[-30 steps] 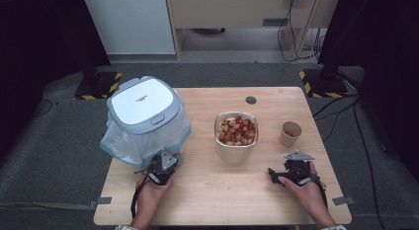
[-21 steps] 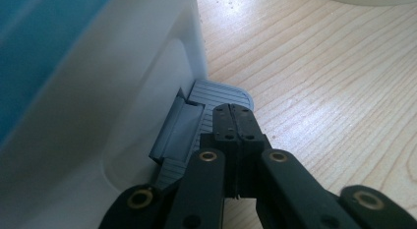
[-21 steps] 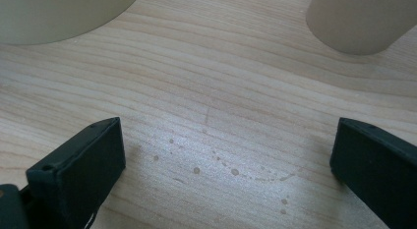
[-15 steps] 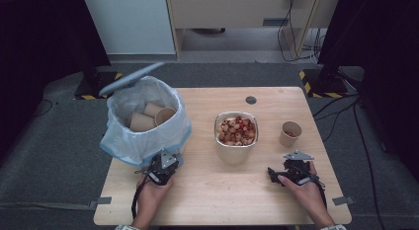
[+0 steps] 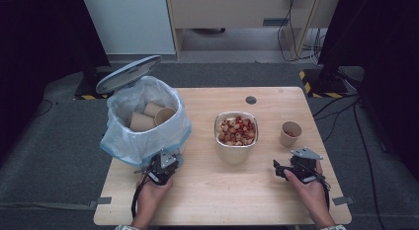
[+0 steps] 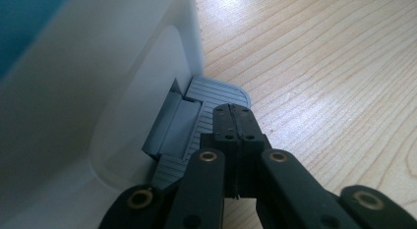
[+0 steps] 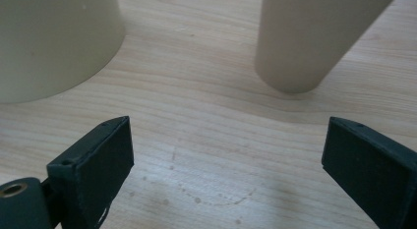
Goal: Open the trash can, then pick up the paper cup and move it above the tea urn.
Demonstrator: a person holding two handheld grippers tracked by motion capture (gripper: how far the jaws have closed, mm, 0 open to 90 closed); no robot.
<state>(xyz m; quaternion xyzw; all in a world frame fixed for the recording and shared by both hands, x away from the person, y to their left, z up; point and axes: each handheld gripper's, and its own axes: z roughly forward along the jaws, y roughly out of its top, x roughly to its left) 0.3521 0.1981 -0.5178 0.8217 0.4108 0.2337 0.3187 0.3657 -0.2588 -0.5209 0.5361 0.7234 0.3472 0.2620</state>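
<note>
- The left gripper [image 5: 163,166] sits at the foot of the white pedal bin [image 5: 146,122], on the left half of the wooden table [image 5: 207,200]. In the left gripper view its jaws are pressed flat together with nothing between them, and their joined tips rest on the grey ribbed pedal [image 6: 216,99] that sticks out from the bin's base.
- The bin's lid [image 5: 127,74] stands tilted up and back, so the mouth is uncovered (the clear liner bag is folded out over the rim). Inside lie a few brown paper cups [image 5: 152,116], tipped on their sides.
- The right gripper [image 5: 289,168] lies low over the table near the right front corner, held in the person's right hand [image 5: 309,188]. Its jaws have just been closing a little, yet they stand wide apart in the right gripper view, with only bare wood between them.
- Ahead of those jaws stands a small paper cup [image 7: 314,37], upright, near the gripper but not touching it. From above a bit of something red shows at its bottom.
- A metal bowl [image 5: 236,137] heaped with red and pale pieces stands mid-table, between the bin and the small cup, apart from both.
- A small dark round spot [image 5: 251,99] marks the far part of the tabletop.
</note>
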